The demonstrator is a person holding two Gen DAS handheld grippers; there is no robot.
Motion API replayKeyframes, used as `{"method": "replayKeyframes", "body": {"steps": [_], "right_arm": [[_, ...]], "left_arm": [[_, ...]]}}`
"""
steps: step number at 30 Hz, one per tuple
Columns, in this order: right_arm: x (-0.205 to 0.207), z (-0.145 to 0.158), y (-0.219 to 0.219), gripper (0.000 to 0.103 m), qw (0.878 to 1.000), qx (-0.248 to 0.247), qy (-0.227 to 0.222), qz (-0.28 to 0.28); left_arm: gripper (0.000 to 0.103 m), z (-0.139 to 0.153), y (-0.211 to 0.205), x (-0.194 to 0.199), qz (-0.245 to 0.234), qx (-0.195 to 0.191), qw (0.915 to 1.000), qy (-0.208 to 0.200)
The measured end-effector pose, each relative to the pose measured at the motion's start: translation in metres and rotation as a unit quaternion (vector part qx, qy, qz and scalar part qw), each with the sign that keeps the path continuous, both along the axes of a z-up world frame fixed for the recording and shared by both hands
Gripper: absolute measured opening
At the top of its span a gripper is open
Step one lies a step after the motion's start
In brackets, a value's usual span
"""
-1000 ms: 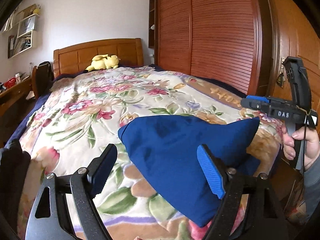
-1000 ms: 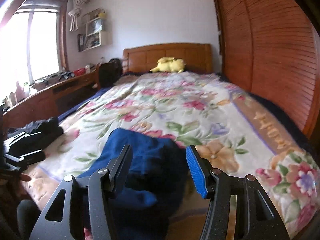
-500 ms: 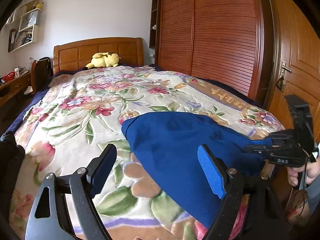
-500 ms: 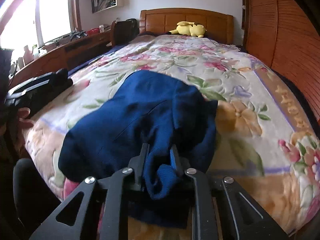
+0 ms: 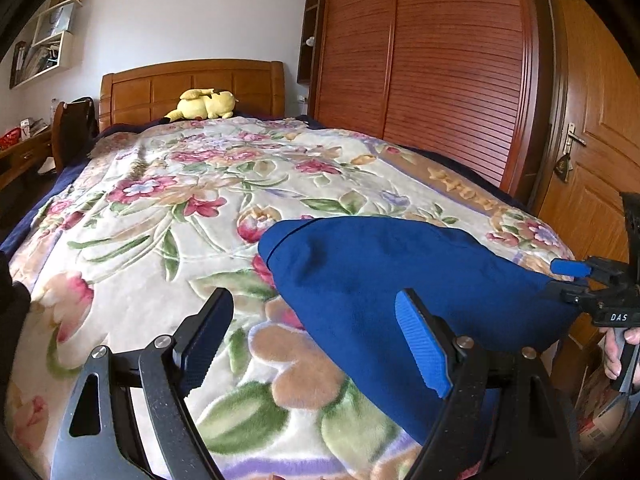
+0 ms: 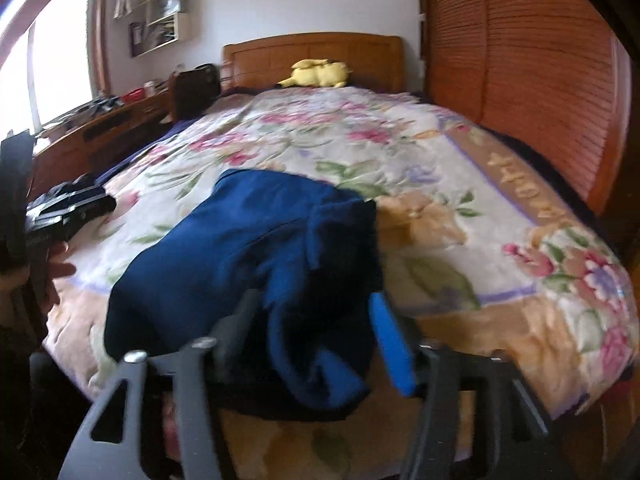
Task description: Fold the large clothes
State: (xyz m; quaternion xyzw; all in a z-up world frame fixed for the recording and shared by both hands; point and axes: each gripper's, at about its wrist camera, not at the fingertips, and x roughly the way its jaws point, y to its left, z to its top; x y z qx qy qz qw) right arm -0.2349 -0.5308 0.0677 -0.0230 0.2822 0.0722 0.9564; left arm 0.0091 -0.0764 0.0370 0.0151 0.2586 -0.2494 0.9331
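where the floral blanket [image 5: 168, 240] fills the frame, we list: blue garment [image 5: 400, 280], lower centre, near edge; left gripper [image 5: 320, 344] wide open, empty; right gripper [image 6: 316, 340] opening, garment fold loose between its jaws.

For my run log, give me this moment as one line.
left gripper: open, empty | right gripper: opening around blue garment | garment on floral blanket
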Motion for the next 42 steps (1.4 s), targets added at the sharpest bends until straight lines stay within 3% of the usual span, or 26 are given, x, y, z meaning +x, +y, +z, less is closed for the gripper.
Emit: {"method": "replayKeyframes", "body": {"steps": [4, 9, 13, 17, 20, 22, 23, 27, 28, 30, 32, 35, 37, 42], "right_arm": [[0.02, -0.021, -0.004, 0.094, 0.999, 0.015, 0.043, -0.022], [0.031, -0.046, -0.001, 0.095, 0.996, 0.044, 0.077, -0.02], [0.039, -0.057, -0.009, 0.095, 0.99, 0.096, 0.105, -0.009], [0.045, -0.06, -0.011, 0.094, 0.988, 0.108, 0.11, 0.006], [0.049, -0.064, -0.015, 0.086, 0.986, 0.123, 0.112, 0.025], [0.05, -0.065, -0.012, 0.065, 0.984, 0.133, 0.111, 0.042], [0.05, -0.064, -0.009, 0.059, 0.984, 0.133, 0.108, 0.051], [0.05, -0.062, 0.0, 0.044, 0.99, 0.096, 0.086, 0.062], [0.051, -0.062, -0.002, 0.041, 0.99, 0.097, 0.084, 0.064], [0.05, -0.063, -0.007, 0.037, 0.989, 0.107, 0.079, 0.071], [0.05, -0.065, -0.01, 0.033, 0.988, 0.115, 0.07, 0.075], [0.048, -0.065, -0.008, 0.03, 0.988, 0.119, 0.054, 0.079], [0.044, -0.063, -0.012, 0.028, 0.986, 0.137, 0.049, 0.085], [0.035, -0.062, -0.018, 0.024, 0.986, 0.138, 0.028, 0.093]], "left_arm": [[0.084, -0.008, -0.003, 0.013, -0.003, 0.0, 0.9999, 0.012], [0.084, -0.023, -0.008, 0.039, 0.006, 0.029, 0.9992, 0.027], [0.084, -0.034, -0.013, 0.067, 0.011, 0.044, 0.9978, 0.047], [0.084, -0.047, -0.02, 0.093, 0.005, 0.04, 0.996, 0.08], [0.084, -0.055, -0.029, 0.11, 0.001, 0.043, 0.9938, 0.102], [0.084, -0.061, -0.037, 0.118, -0.005, 0.049, 0.992, 0.116], [0.084, -0.063, -0.04, 0.12, -0.009, 0.05, 0.9912, 0.122], [0.084, -0.074, -0.053, 0.125, -0.017, 0.065, 0.9882, 0.138], [0.081, -0.075, -0.055, 0.125, -0.021, 0.067, 0.9879, 0.138], [0.064, -0.076, -0.06, 0.124, -0.043, 0.062, 0.9866, 0.145], [0.039, -0.075, -0.065, 0.121, -0.057, 0.058, 0.9855, 0.149], [0.012, -0.074, -0.07, 0.117, -0.058, 0.075, 0.9856, 0.14], [0.004, -0.073, -0.07, 0.117, -0.061, 0.075, 0.9852, 0.142], [0.002, -0.05, -0.068, 0.105, -0.046, 0.065, 0.9918, 0.1]]}}
